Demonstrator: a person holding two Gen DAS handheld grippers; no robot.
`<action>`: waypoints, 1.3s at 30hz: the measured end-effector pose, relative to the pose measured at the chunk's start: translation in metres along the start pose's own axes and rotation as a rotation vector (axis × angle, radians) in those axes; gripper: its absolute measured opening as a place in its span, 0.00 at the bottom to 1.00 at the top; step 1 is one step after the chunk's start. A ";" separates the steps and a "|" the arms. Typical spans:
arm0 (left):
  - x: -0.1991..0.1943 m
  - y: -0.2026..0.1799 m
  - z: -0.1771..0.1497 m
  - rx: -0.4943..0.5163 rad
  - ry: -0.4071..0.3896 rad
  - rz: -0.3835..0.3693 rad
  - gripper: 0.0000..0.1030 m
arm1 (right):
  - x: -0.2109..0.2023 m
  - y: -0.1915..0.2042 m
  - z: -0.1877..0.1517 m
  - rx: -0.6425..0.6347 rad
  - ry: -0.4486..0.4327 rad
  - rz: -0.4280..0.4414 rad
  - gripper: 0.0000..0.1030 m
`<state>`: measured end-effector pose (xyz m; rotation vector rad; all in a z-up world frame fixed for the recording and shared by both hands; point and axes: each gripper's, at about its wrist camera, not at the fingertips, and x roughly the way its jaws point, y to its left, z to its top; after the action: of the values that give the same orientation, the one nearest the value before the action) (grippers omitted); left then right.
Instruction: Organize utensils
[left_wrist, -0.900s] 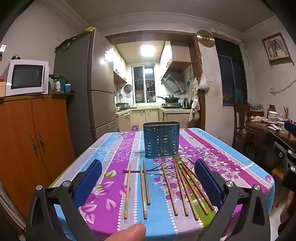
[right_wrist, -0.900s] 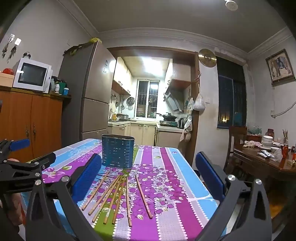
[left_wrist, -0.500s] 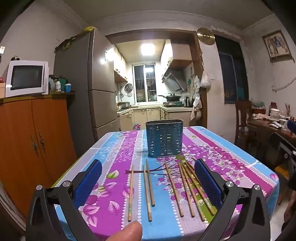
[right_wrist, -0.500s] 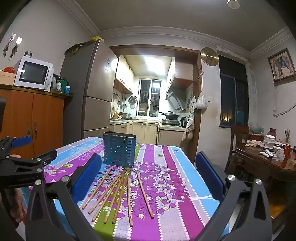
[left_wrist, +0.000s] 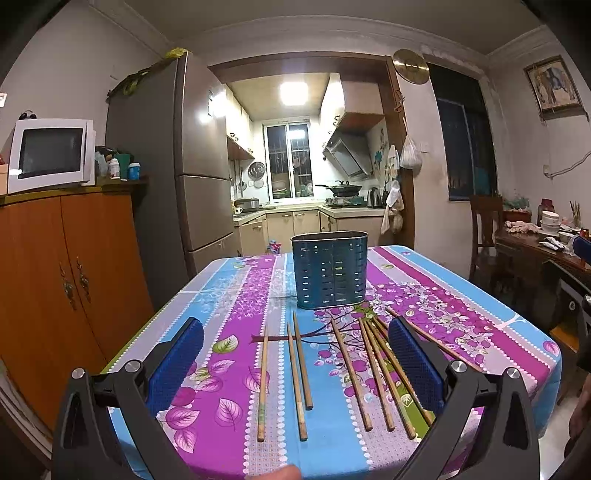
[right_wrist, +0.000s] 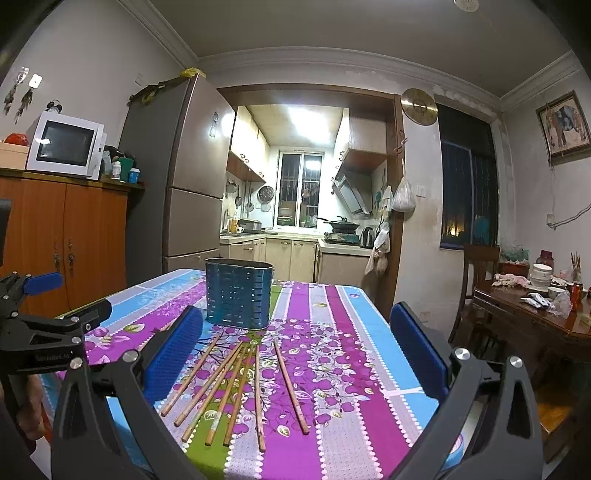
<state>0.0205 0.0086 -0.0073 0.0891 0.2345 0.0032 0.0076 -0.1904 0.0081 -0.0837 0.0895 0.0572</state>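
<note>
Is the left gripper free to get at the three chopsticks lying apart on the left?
Probably yes. The left gripper is open and empty, and the three chopsticks lie flat on the tablecloth between its fingers' line, nothing over them.

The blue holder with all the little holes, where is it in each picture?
Left wrist view: the blue holder stands upright in the middle, on the far part of the table, behind the chopsticks.
Right wrist view: the blue holder stands left of the middle, again behind the chopsticks.
Shared landmark: the grey fridge stands beyond the table's left side in both.
</note>
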 end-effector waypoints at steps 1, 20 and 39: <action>0.000 0.000 0.000 -0.002 -0.001 0.000 0.97 | -0.001 0.000 0.000 0.000 0.000 0.000 0.95; -0.006 0.004 0.000 -0.010 -0.029 0.005 0.97 | 0.000 0.001 0.001 0.007 0.000 -0.015 0.95; -0.017 0.004 0.005 -0.017 -0.045 0.002 0.97 | 0.011 0.002 -0.004 0.004 0.022 -0.024 0.95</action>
<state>0.0054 0.0122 0.0016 0.0721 0.1893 0.0052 0.0182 -0.1887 0.0031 -0.0809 0.1107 0.0324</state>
